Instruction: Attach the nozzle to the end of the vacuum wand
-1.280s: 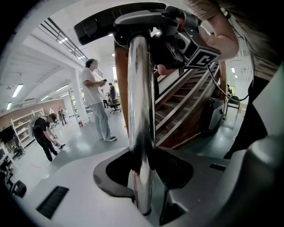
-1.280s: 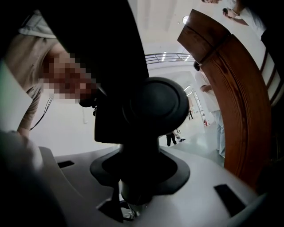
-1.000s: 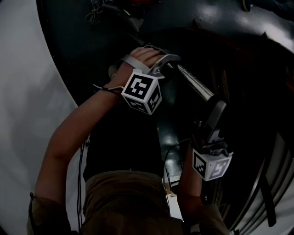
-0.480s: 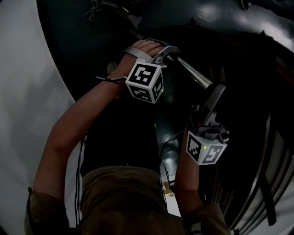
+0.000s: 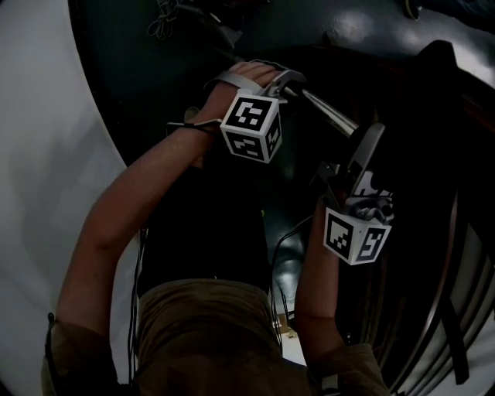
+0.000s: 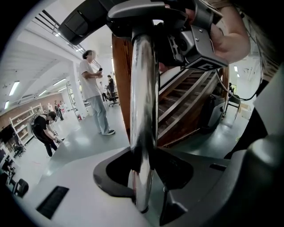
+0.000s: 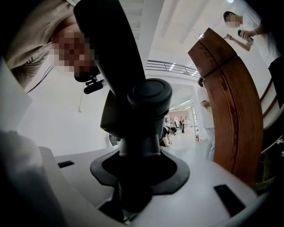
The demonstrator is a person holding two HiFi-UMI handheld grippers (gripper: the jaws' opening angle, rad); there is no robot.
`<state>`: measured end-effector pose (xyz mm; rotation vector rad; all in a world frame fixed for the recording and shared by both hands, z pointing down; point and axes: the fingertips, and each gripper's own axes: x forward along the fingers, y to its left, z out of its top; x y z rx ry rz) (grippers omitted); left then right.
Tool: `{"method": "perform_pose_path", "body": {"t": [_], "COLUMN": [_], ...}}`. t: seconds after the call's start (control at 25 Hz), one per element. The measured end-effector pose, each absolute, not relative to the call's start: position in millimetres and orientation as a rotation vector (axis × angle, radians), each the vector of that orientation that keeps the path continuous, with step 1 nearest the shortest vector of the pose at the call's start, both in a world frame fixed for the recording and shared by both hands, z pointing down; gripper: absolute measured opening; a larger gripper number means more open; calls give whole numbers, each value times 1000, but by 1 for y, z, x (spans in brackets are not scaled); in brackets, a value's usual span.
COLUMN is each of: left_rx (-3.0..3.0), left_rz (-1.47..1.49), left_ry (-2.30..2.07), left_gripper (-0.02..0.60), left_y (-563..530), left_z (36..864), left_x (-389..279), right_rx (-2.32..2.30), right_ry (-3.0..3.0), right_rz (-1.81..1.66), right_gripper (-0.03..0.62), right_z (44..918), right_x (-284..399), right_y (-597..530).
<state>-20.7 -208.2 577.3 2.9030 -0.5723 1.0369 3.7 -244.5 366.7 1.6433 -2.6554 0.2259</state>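
My left gripper (image 5: 288, 83) is shut on the chrome vacuum wand (image 5: 329, 114), which runs down to the right. In the left gripper view the wand (image 6: 144, 111) rises straight out of the left gripper (image 6: 144, 170), and its far end meets the black nozzle (image 6: 133, 13). My right gripper (image 5: 360, 189) is shut on that nozzle (image 5: 365, 151) just below the wand's end. The right gripper view shows the nozzle's round black neck (image 7: 142, 115) clamped in the right gripper (image 7: 137, 177). Whether the nozzle is seated on the wand I cannot tell.
A dark wooden stair railing (image 7: 230, 102) rises close on the right, seen also as wooden rails (image 6: 191, 97) behind the wand. The scene is dim in the head view, with a pale floor (image 5: 46, 155) at left. People stand further back in the hall (image 6: 93, 88).
The right gripper with the nozzle has shifted slightly up the picture, closer along the wand's end. The left gripper keeps its hold on the wand with little movement.
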Motion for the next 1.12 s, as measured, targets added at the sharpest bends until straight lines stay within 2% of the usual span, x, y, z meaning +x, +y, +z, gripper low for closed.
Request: {"method": "perform_pose_path", "body": {"t": [0.36,0.56,0.68,0.72,0.76,0.84,1.12], "left_rx": [2882,2812,2821,2820,2816,2803,2765], "left_rz": [1083,995,997,1009,1019,1023,1053], "left_ry": [-622,-686,-678,-666,-656,-648,-569], "left_gripper": [149,152,152,152,152,152,155], "left_y": [-211,-221,-236,-239,-241,-247,-267], "left_z": [583,585,590,593,596,601,629], "left_x": [-15,-18,1,10,20,38,106], "right_rx": [1617,1455,1550,1600,1651,1749,1949], "right_ry": [-2664,-2719,-2700,-2683,-2667,-2640,-2484], "right_rz": [353,374,419,442,460,487,680], "right_gripper": [149,150,150,163,209,255,291], "right_z": [376,376,387,392,395,398,424], "right_x": [11,-1,29,44,59,89,172], "right_y": [-249,-261,-275,-277,-279,-279,-273]}}
